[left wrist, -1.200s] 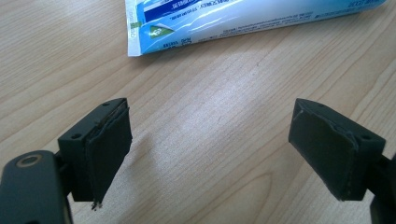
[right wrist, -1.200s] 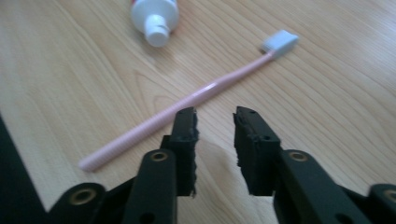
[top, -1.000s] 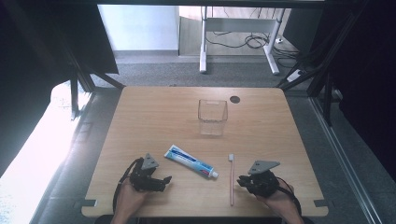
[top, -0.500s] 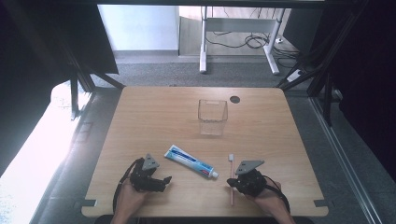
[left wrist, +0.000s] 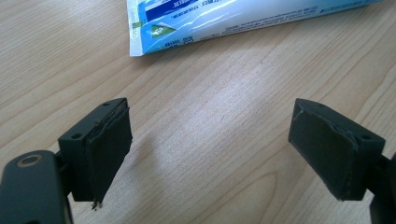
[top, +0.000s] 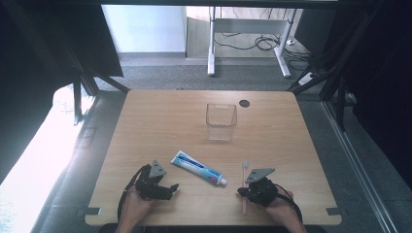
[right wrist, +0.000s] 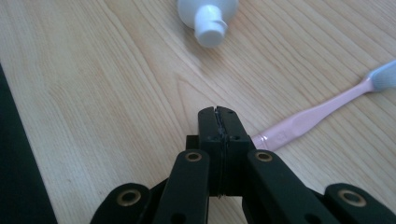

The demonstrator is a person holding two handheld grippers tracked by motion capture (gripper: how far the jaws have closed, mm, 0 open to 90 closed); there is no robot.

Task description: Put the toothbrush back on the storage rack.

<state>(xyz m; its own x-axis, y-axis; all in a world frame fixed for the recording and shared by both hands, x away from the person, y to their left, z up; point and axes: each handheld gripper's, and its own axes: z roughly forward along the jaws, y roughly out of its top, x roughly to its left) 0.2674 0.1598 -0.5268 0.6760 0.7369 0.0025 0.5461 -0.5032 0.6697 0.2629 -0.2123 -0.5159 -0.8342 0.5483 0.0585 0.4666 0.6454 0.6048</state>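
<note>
Pink toothbrush (right wrist: 312,114) in right gripper (right wrist: 219,116), jaws clamped on handle, wooden table (top: 160,126)

pink toothbrush (right wrist: 308,116), blue-white toothpaste tube (top: 198,167) — black pads (left wrist: 109,154)

Table (top: 160,121): pale wood-grain top, smooth, faint sheen. Toothbrush (right wrist: 308,116): pink plastic handle, glossy. Toothpaste tube (left wrist: 243,16): shiny printed plastic, blue and white (cap (right wrist: 210,28) matt white plastic). Cup (top: 221,121): clear, smooth, see-through plastic or glass. Gripper pads (left wrist: 109,154): matt black, slightly rough.
</note>
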